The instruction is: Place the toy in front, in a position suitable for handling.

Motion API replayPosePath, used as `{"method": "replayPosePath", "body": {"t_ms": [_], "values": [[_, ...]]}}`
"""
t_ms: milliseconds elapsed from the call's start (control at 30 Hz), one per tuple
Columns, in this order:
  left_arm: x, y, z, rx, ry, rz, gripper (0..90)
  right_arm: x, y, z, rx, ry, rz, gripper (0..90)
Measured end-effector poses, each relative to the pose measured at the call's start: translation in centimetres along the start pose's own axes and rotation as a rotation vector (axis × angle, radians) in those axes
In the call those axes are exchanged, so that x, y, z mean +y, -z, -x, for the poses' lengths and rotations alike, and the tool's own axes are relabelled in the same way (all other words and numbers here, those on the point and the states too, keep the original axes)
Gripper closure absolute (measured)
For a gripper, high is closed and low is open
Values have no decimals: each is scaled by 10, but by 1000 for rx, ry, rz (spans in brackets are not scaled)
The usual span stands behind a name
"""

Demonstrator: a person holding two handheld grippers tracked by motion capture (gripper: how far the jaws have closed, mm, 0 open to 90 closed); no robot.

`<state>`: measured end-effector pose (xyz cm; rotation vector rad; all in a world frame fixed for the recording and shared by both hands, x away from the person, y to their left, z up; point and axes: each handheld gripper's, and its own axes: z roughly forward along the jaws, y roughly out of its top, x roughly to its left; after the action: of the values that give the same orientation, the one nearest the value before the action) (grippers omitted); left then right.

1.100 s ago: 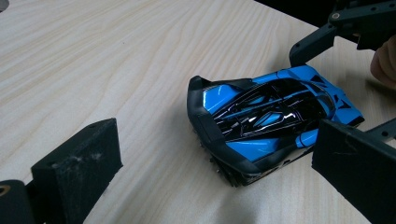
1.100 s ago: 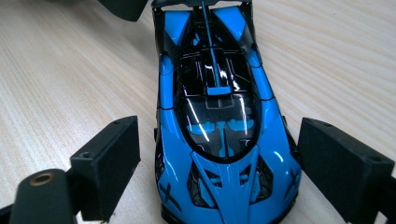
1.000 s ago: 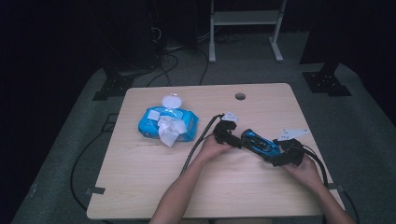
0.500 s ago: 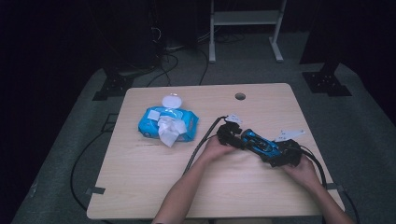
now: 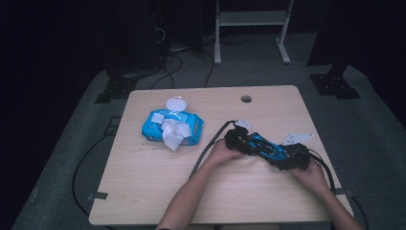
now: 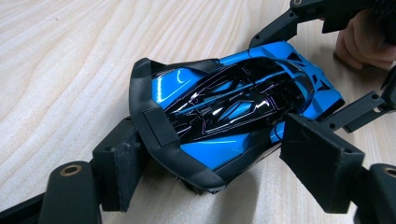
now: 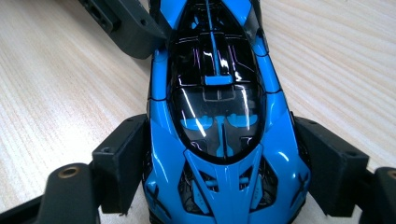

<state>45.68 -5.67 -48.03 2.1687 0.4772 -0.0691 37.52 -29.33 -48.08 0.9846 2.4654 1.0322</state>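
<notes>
No readable brand or lettering anywhere; the white label patch on the wet-wipes pack [image 5: 172, 127] is too small to read. Blue-and-black toy sports car [image 5: 266, 148] sits on the pale wood-grain table [image 5: 143, 191], right of centre, lying diagonally btw. the two hands; glossy moulded plastic, low wedge shape, dark glazed canopy w/ thin violet-white line pattern, blue fins and vents at one end, matt black wing across the other.

Left gripper [image 6: 210, 163] straddles the winged end; jaws have just been closing w/ the car btw. them; left pad looks against the black bodywork, right pad seems just off the blue flank; a firm pinch can't be told. Right gripper [image 7: 219, 172] straddles the vented end; jaws also just closing in, car btw. them; pads [image 7: 122, 158] sit right beside both flanks, real contact can't be told. Pads are blocky, rough matt black, w/ brass-ringed bolt holes in the arms.

Wipes pack: soft blue plastic, round white lid flipped open, crumpled white wipe sticking out; well apart from the car, to its left. Round cable hole [image 5: 246, 99] near the table's far edge.
</notes>
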Motion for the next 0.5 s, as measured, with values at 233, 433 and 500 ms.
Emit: {"method": "replayPosePath", "body": {"t_ms": [233, 433, 500], "values": [[0, 0, 2, -1, -14, -12, 225, 1, 1, -2, 2, 5, -13, 230], [1, 1, 4, 3, -41, -31, 233, 2, 2, -4, 5, 14, -25, 232], [1, 2, 4, 5, -44, -33, 233, 2, 2, -4, 5, 15, -26, 232]]}}
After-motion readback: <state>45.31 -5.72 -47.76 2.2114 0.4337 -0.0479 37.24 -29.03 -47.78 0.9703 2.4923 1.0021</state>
